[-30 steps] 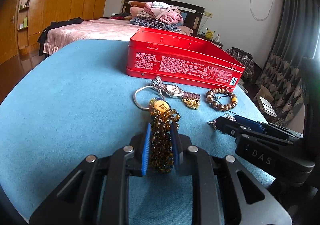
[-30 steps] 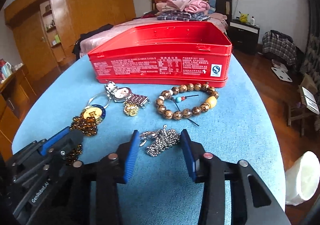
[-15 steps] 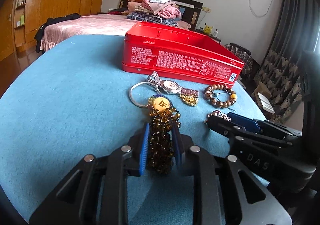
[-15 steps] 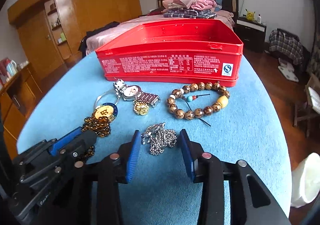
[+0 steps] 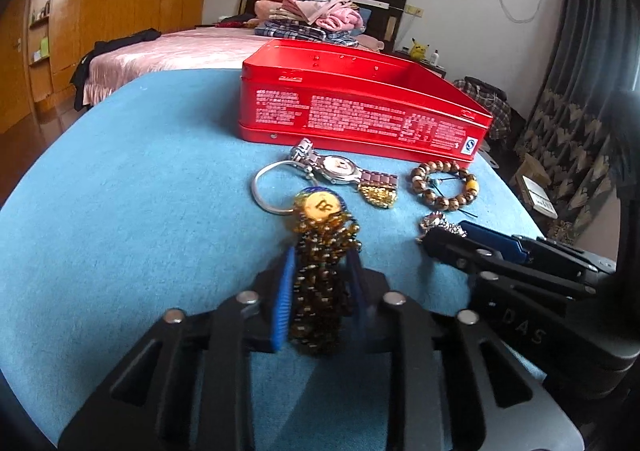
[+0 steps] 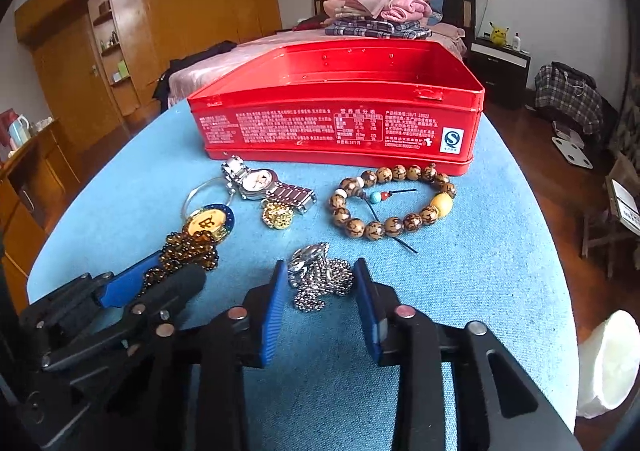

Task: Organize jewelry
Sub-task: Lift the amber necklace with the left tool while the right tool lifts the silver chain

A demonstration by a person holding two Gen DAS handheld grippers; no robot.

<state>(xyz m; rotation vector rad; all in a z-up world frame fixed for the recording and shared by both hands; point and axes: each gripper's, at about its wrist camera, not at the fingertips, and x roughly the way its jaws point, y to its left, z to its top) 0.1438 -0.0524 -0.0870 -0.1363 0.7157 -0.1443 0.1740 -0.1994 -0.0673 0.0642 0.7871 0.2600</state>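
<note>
Red tin (image 6: 336, 131) with white print and a white-and-blue square mark, centre frame, on a blue textured table cover (image 6: 460, 283). Below it: amber-brown beaded strand (image 5: 320, 291) with a gold disc rimmed in dark blue, silver watch (image 6: 260, 181) with pale pinkish dial and maroon band links, gold filigree charm (image 6: 278, 215), brown mottled wooden bead bracelet (image 6: 394, 203) with one yellow, one turquoise and one red bead, and silver chain (image 6: 320, 277). Black grippers with blue ribbed pads (image 6: 272, 315), lower frame.
</note>
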